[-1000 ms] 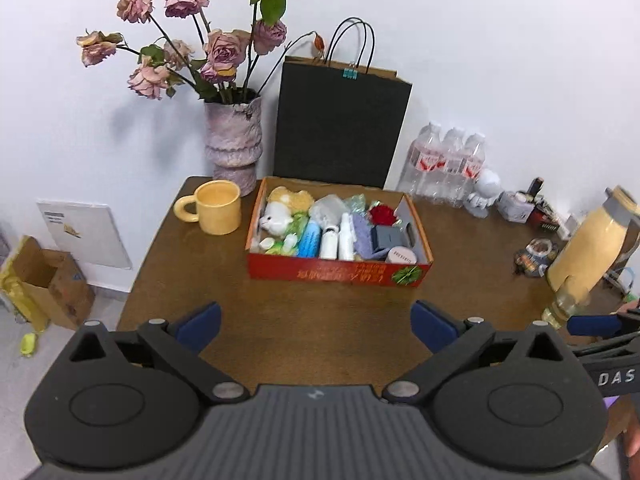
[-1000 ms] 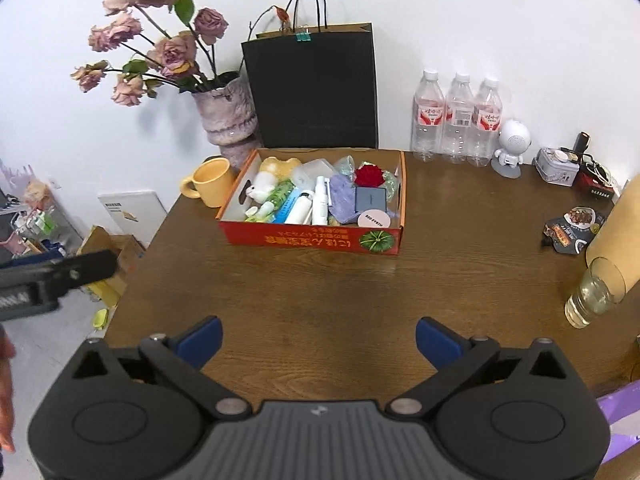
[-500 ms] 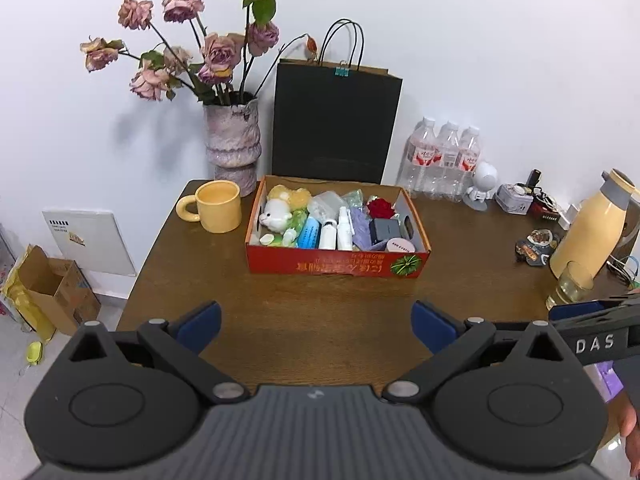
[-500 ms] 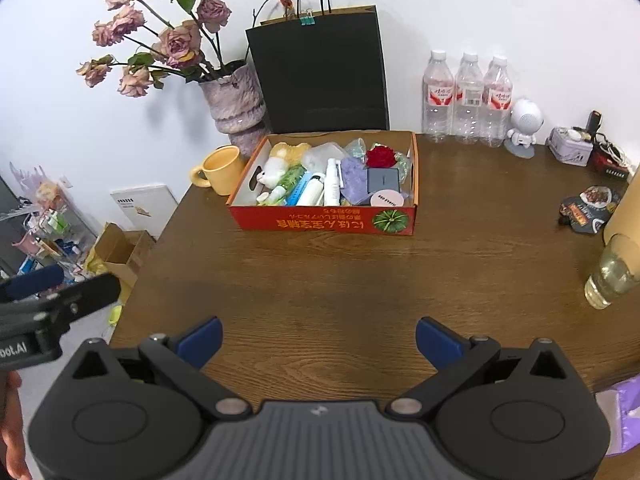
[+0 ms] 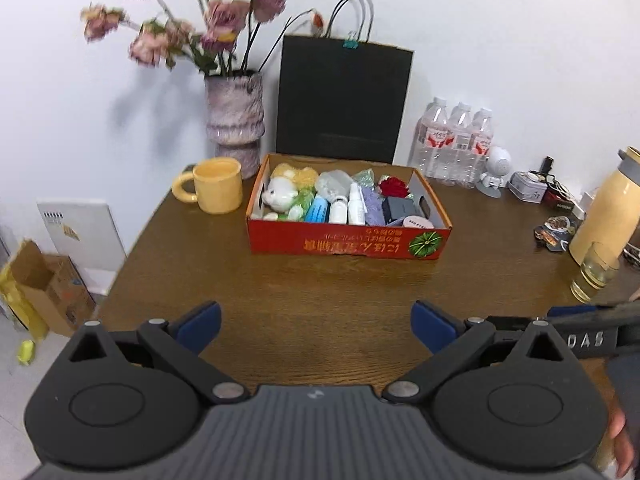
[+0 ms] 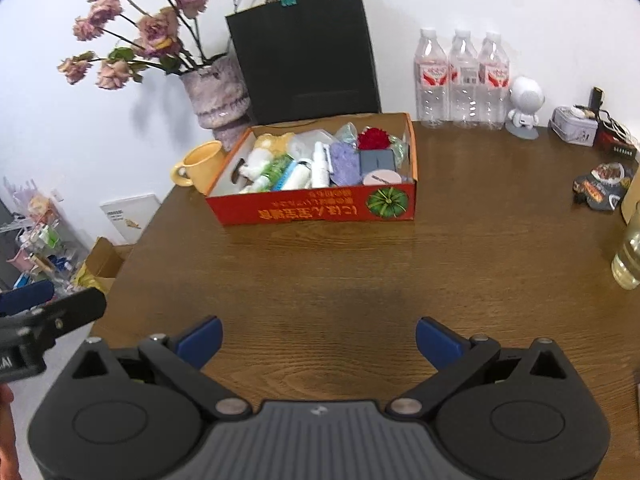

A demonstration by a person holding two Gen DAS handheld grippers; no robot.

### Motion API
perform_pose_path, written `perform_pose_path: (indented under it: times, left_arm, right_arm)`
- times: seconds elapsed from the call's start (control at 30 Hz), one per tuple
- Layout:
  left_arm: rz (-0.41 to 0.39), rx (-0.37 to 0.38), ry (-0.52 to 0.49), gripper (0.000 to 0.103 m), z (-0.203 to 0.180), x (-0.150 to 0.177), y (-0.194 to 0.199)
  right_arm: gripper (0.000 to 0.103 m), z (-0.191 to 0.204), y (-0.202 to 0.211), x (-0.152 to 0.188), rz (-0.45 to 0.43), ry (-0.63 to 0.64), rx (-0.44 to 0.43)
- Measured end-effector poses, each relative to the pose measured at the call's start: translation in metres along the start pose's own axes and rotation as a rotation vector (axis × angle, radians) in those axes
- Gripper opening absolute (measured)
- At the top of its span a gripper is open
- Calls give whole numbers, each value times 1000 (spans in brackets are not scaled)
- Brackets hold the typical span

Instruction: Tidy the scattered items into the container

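Left gripper [image 5: 316, 326]: we hold it above the near edge of the table, jaws spread wide, nothing between the blue pads.
Right gripper [image 6: 318, 342]: we hold it likewise, released and empty, over bare wood at the near side.
Table [image 6: 360, 280]: brown wood; the stretch between our grippers and the box carries nothing.
Red box [image 5: 348, 240]: it sits past mid-table, toward the far side, with the small items inside it.
Box contents: we see a white plush toy [image 5: 278, 194], a white spray bottle [image 5: 355, 206], a grey case [image 5: 400, 208] and a red flower [image 5: 394, 186] among them.
Yellow mug [image 5: 218, 186]: just left of the box.
Vase [image 5: 234, 116]: behind the mug, holding pink flowers.
Black paper bag [image 5: 344, 100]: upright against the wall, right behind the box.
Water bottles [image 6: 462, 76]: three in a row at the far right, by the wall.
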State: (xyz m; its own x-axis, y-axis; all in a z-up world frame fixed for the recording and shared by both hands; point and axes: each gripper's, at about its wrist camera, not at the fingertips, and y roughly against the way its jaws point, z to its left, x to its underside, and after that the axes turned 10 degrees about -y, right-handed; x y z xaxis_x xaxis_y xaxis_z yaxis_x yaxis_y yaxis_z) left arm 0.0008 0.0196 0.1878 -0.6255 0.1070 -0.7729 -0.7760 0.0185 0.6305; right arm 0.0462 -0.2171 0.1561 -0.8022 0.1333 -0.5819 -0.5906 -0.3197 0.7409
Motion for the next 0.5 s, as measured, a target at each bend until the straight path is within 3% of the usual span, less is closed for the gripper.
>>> perform_pose_path:
  times: [0.2, 0.5]
  left_arm:
    - [-49, -71, -16, 103, -3, 45, -49]
    - [-128, -132, -147, 103, -16, 117, -109]
  right_arm:
    - [103, -15, -47, 42, -224, 43, 102]
    - [103, -47, -114, 80, -230, -49, 64]
